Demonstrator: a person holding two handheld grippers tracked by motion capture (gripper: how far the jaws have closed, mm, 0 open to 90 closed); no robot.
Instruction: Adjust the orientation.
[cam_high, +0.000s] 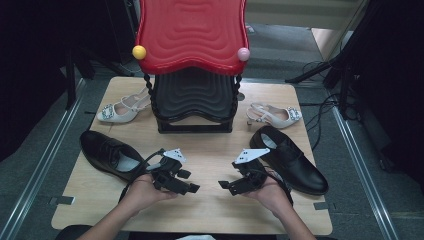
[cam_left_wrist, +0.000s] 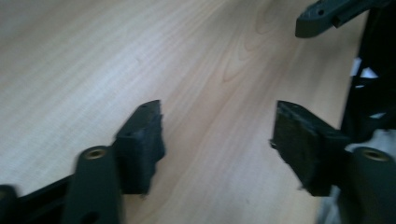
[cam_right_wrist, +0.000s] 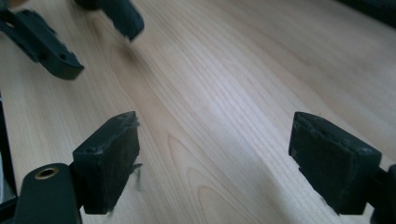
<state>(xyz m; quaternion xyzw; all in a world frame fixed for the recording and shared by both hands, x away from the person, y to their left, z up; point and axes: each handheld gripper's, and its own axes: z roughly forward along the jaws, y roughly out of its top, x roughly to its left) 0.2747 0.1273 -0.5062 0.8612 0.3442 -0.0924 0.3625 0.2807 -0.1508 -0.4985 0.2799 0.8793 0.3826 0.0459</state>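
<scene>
Both grippers, left gripper (cam_high: 191, 181) and right gripper (cam_high: 226, 184), hover with jaws wide and empty over the tabletop (cam_high: 210, 150), between two black shoes (cam_high: 107, 154).

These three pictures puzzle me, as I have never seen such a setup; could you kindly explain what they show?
A person sits at a wooden table, holding a hand-operated two-jaw tool in each hand: the left gripper and the right gripper. The high view looks down from above. The two gripper views come from cameras riding on each tool, looking along its black jaws at bare tabletop. Both stand open and hold nothing. On the table lie two black dress shoes, two pale heeled sandals, and a shelf rack with a red top tier and a black lower tier.
</scene>
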